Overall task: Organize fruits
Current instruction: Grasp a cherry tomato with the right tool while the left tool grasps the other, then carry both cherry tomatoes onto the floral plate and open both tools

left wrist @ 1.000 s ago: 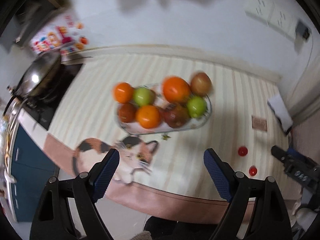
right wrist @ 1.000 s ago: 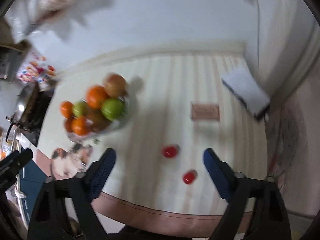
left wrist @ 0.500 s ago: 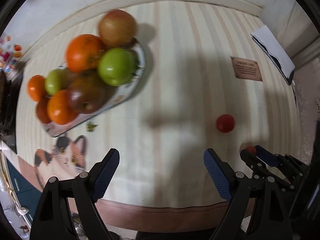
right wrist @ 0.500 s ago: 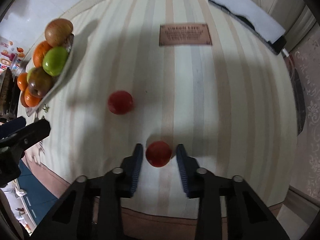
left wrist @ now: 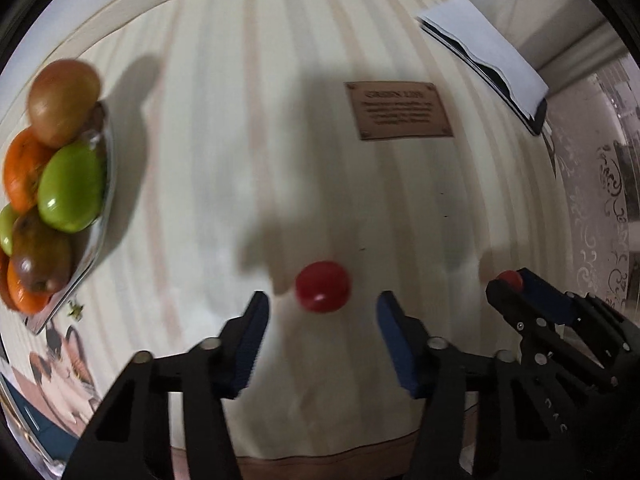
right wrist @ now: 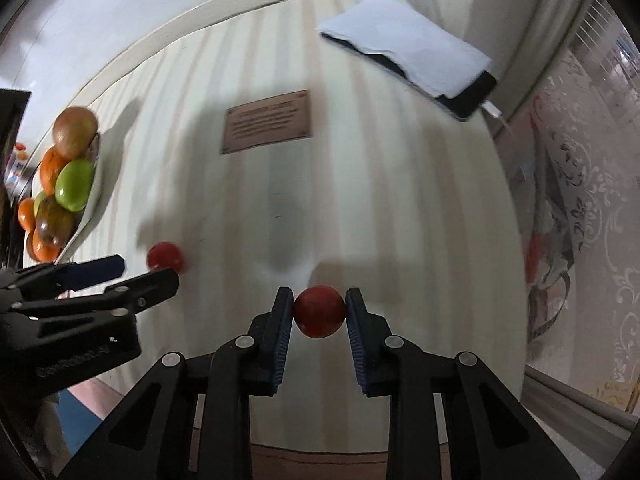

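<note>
- The right gripper (right wrist: 319, 312) has its jaws pinching a small red fruit (right wrist: 319, 311) from both sides, the blue pads pressed against it, low over the striped bench (right wrist: 360, 200).
- From the left wrist view that same gripper (left wrist: 510, 285) shows at the right edge, with only a sliver of its fruit (left wrist: 509, 279) peeking out between the fingers.
- The left gripper (left wrist: 322, 316) has its jaws spread wide, one on either side of a second red fruit (left wrist: 322, 287) sitting on the bench (left wrist: 280, 140); neither pad touches it (there is a clear gap on both sides).
- In the right wrist view this second red fruit (right wrist: 165, 257) lies just beyond the tips of the left gripper (right wrist: 142, 270).
- Over at the left, the fruit plate (left wrist: 102, 216) is piled high: a green apple (left wrist: 72, 186), oranges (left wrist: 22, 172), and brownish apples (left wrist: 64, 102) on top and lower down, all well apart from both red fruits.
- A brown printed label (left wrist: 398, 111) sits farther back on the cloth, and a phone under a white paper (right wrist: 412, 50) lies near the far right corner.
- A cat picture (left wrist: 66, 360) shows on the cloth's near left edge, just below the plate.
</note>
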The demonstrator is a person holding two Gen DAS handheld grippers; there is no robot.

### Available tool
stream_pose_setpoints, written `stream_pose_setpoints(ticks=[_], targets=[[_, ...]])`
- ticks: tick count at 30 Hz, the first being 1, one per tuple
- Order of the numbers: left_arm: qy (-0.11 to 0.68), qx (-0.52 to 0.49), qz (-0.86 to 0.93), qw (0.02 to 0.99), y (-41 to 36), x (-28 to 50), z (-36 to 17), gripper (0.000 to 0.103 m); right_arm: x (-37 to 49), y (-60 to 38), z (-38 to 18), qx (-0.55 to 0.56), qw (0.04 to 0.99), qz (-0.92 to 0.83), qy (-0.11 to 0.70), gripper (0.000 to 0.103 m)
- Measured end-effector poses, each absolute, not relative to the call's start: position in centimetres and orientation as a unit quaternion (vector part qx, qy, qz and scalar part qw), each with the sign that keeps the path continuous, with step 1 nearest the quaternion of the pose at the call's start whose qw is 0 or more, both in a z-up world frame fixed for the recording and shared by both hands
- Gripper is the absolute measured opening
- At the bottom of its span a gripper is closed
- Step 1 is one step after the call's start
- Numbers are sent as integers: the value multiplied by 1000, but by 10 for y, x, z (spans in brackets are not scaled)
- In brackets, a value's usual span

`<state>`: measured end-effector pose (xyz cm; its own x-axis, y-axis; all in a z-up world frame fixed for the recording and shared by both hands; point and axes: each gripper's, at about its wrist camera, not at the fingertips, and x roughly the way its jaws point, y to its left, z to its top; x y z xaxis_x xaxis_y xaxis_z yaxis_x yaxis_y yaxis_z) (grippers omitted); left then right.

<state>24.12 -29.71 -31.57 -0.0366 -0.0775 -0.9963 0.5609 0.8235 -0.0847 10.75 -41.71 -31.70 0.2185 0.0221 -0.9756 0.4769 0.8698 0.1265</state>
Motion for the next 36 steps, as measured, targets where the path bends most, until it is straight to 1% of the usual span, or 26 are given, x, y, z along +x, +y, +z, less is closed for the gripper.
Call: stream_pose_setpoints(ticks=[1,3,6,12,17,26,30,35,36], targets=[[679,180,-242,670,-300,241,-317,43,106,-418,-317,206,753,-153,606,29],[674,190,-244,671,-305,240,-320,38,104,-421,-316,209,754,-155,603,29],[672,191,-249,671,-309,239,-321,28,107,-419,-314,209,755,-157,601,29],[666,182,-255,677,-311,237,-318,27,121,-426,-300,201,760,-154,599,29],[660,166,-259,686,-295,241,-302,27,127,-422,-286,199,766,-150,593,29],[645,93,-234,721,-219,259,-254,27,154,-400,-258,187,789,-112,575,29],[634,53,-205,744,-178,267,-233,27,173,-373,-244,175,800,-74,569,29],[623,2,-152,767,-109,271,-211,27,208,-329,-239,160,804,-17,572,29],[620,-5,-143,771,-104,272,-207,27,215,-320,-240,160,803,-4,574,29]])
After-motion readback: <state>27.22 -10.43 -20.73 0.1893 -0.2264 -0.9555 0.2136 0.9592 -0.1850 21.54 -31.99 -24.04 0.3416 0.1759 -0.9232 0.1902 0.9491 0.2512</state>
